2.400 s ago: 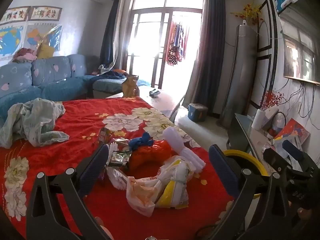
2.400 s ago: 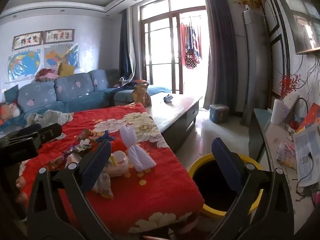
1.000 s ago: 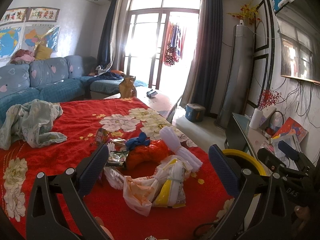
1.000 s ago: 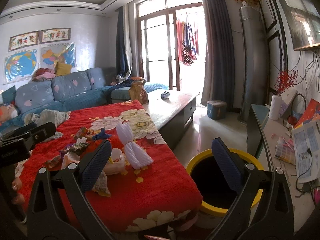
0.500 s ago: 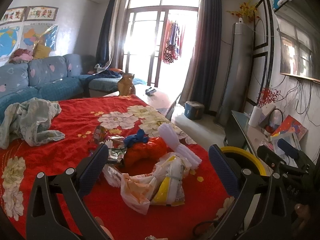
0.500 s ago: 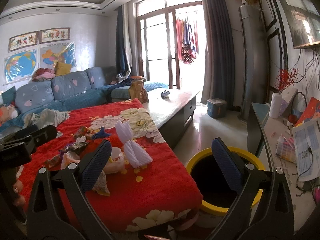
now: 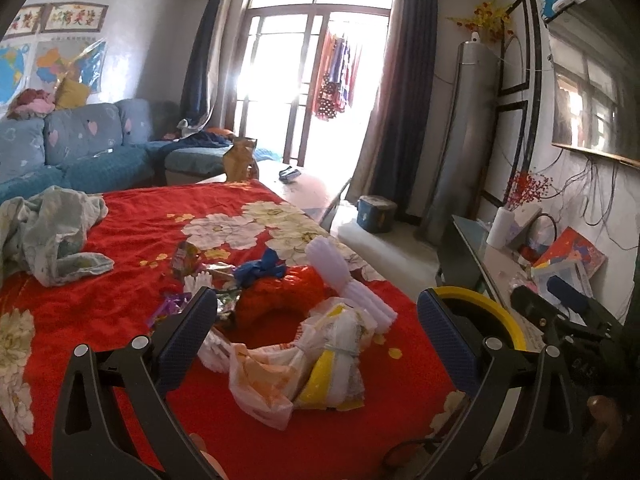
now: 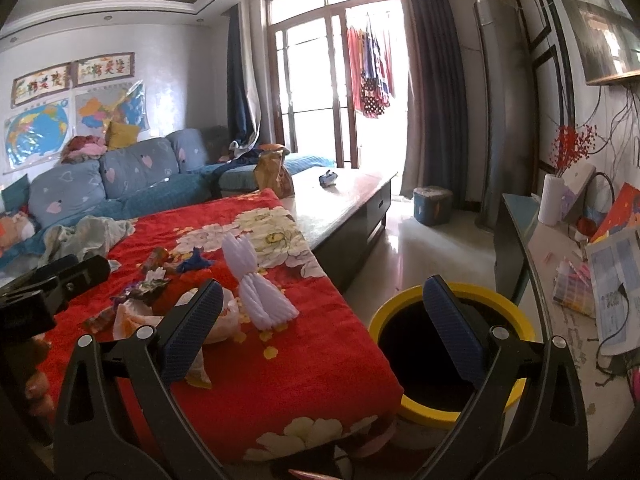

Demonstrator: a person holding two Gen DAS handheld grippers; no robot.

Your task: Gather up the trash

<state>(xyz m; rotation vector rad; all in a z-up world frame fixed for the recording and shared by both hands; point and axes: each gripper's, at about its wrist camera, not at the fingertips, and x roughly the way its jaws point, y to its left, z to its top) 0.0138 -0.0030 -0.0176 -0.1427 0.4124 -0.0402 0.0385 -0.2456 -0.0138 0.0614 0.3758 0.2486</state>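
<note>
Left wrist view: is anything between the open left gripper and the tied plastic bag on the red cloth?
Nothing visible. The left gripper is open, and the tied plastic bag lies directly ahead between its fingers on the red cloth. The other trash lies beyond it.

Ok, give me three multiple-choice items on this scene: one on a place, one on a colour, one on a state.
1. Where is the yellow-rimmed bin?
A. on the red floral cloth
B. on the floor past the cloth's edge
C. on the sofa

2. What colour is the knotted scrap behind the orange-red bag?
A. blue
B. green
C. black

3. How are the left gripper and right gripper?
A. both shut on trash
B. one holds a bag
C. both open, empty

Key: 1 B, it stands on the floor beside the draped cloth. 2 A, it is plainly blue. 3 C, fingers spread with nothing between.
</note>
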